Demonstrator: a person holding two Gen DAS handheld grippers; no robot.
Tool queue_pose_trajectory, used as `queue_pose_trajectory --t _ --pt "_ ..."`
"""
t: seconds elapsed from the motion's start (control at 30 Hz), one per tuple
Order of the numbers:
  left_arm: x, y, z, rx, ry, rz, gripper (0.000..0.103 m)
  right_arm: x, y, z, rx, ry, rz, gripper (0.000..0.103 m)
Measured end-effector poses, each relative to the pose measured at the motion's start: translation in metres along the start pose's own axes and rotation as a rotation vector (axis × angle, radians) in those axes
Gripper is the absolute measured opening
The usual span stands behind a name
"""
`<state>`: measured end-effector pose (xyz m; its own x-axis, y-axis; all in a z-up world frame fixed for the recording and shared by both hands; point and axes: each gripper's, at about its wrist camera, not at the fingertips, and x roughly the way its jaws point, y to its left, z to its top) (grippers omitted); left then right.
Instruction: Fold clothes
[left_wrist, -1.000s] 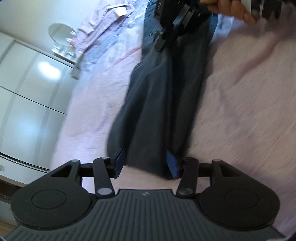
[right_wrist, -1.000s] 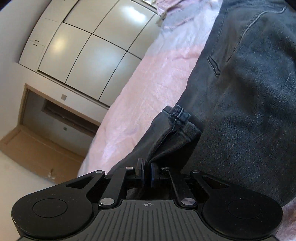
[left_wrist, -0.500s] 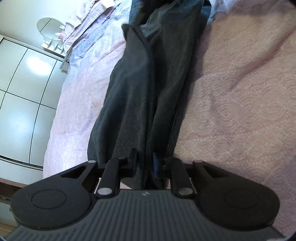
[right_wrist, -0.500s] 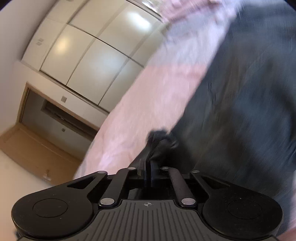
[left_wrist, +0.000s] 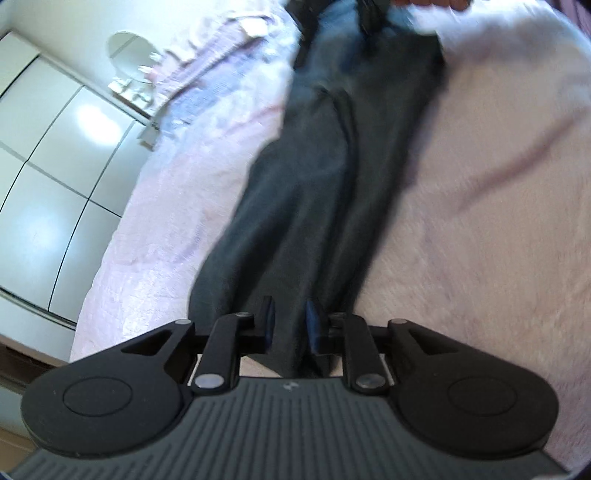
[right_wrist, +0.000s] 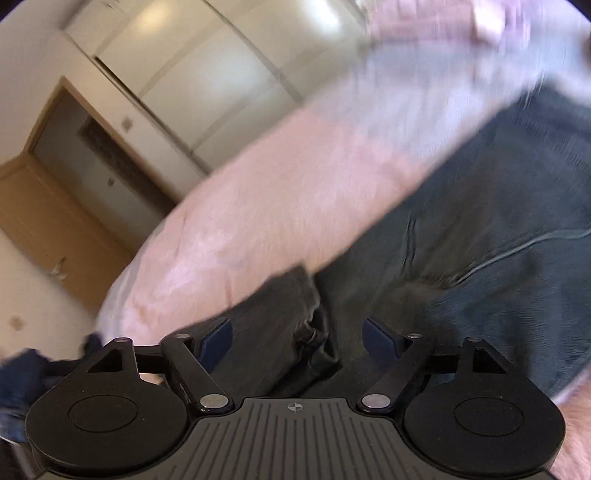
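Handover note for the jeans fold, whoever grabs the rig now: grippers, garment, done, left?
Left gripper: jaws narrow, the hem end of the dark jeans between them; they have just eased open slightly, and blur hides whether the pads still press.
Right gripper: jaws wide, having just opened; the waistband end lies loose between them, not held.
Jeans: stretched lengthwise on the pink bedspread, legs laid together. A pink garment sits near the pillows.
Done: legs folded onto each other.
Left: likely regrip one end and fold across the length; then the other clothes.
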<state>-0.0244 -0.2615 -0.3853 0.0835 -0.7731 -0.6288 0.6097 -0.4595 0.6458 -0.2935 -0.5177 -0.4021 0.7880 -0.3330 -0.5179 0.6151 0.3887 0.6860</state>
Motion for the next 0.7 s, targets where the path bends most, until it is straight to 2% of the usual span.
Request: queue_pose_trajectory --t 0.07,0.17,0.33,0.43,0.53,0.6,0.7 --pt "-0.003 0.006 0.005 -0.027 -0.031 0.007 0.02 0.018 -0.01 0.018 0.063 0.122 0.02 0.08" --pt "0.003 0.003 0.012 -0.004 -0.041 0.009 0.021 0.038 -0.017 0.027 0.067 0.253 0.007 0.08" --pt "0.015 -0.008 0.016 0.016 -0.028 -0.009 0.022 0.067 -0.017 0.029 0.136 0.297 0.038 0.08" --pt "0.015 -0.013 0.013 0.023 -0.016 -0.013 0.022 0.084 -0.011 0.029 0.125 0.304 0.016 0.078" --pt "0.013 -0.013 0.012 0.023 -0.01 -0.009 0.023 0.088 -0.008 0.025 0.132 0.328 0.033 0.021" --pt "0.01 -0.011 0.011 0.018 -0.01 -0.002 0.023 0.082 -0.008 0.024 0.102 0.323 0.034 0.019" --pt "0.005 -0.008 0.009 0.006 -0.02 0.003 0.024 0.056 -0.008 0.026 0.075 0.247 0.052 0.017"
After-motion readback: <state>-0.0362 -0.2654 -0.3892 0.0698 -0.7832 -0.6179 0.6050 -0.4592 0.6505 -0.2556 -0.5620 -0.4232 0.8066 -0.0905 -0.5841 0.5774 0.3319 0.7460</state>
